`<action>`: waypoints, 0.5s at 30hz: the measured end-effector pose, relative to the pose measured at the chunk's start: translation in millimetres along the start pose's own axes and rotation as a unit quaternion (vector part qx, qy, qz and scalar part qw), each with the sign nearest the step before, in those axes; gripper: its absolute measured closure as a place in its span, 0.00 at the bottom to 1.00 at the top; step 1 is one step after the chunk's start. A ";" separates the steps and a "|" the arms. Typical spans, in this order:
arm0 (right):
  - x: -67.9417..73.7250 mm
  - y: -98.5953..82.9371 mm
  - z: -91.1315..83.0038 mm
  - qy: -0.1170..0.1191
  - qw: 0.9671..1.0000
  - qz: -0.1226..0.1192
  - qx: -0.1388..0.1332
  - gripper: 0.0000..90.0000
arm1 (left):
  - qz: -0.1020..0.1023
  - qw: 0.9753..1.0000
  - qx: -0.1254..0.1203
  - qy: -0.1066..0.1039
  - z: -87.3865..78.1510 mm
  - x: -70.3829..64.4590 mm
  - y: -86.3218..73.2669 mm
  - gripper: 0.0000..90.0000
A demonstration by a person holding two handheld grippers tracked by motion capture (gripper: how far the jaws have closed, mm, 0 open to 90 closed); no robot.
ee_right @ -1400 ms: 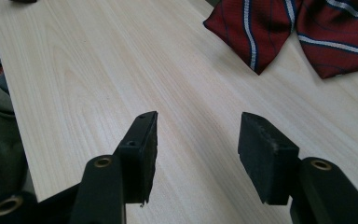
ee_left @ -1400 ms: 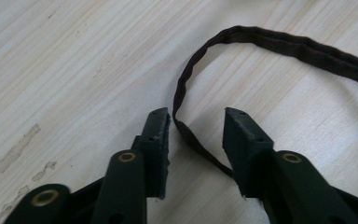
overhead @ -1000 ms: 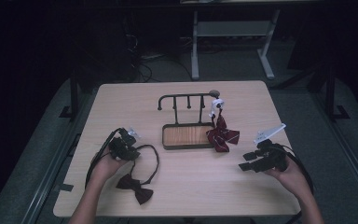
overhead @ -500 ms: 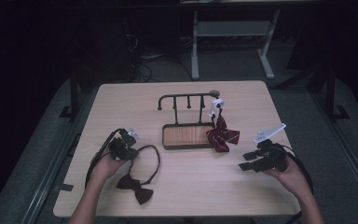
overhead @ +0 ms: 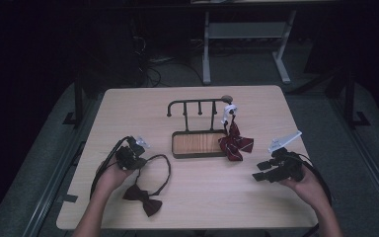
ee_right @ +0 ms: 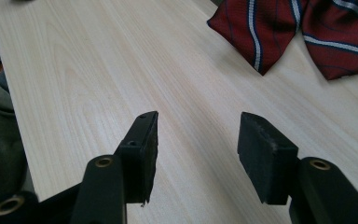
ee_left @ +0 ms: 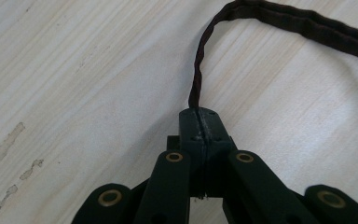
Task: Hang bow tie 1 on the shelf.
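Observation:
A dark maroon bow tie (overhead: 143,199) lies near the table's front left, its thin neck strap (overhead: 164,165) looping up from it. My left gripper (overhead: 137,161) is shut on that strap (ee_left: 200,70), which leaves the closed jaw tips (ee_left: 200,122) and curves off to the right. A red striped bow tie (overhead: 236,144) hangs from the right end of a black hook rack (overhead: 197,104) and rests against its wooden tray (overhead: 197,143). My right gripper (overhead: 259,175) stands open over bare table at the right, nothing between its pads (ee_right: 147,140), the striped tie (ee_right: 303,32) ahead.
The light wooden table (overhead: 197,197) has free room in front of the rack and along its far side. Cables trail from both grippers over the front edge. A desk frame (overhead: 246,44) and grey floor lie beyond the table.

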State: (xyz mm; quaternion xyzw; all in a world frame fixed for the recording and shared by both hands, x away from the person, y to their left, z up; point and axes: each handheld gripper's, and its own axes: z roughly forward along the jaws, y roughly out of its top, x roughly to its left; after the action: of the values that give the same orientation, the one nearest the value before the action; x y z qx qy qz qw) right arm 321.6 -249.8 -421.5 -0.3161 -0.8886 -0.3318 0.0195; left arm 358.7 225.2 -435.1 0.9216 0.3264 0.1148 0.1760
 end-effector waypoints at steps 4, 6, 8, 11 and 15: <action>0.3 0.1 0.1 0.002 1.000 0.001 0.000 0.53 | -0.001 1.000 -0.006 -0.003 -4.0 0.4 -0.2 1.00; 0.2 0.0 0.5 0.002 1.000 0.001 0.000 0.53 | 0.004 1.000 -0.009 -0.001 -7.2 1.0 0.2 1.00; 0.6 -0.1 0.8 0.002 1.000 0.004 0.001 0.53 | 0.001 1.000 -0.013 -0.004 -10.7 0.0 0.5 1.00; -0.5 -0.5 1.8 0.003 1.000 -0.001 0.000 0.53 | 0.003 1.000 -0.018 -0.005 -15.1 -0.7 0.9 1.00; -0.7 -0.9 2.6 0.004 1.000 0.000 0.002 0.54 | 0.004 1.000 -0.022 -0.006 -18.3 -1.6 0.8 1.00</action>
State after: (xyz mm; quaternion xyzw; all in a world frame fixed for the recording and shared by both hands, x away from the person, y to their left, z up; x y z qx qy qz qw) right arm 322.1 -249.2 -424.2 -0.3151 -0.8889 -0.3316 0.0236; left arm 352.0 228.2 -418.2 0.9196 0.3188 0.1173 0.1975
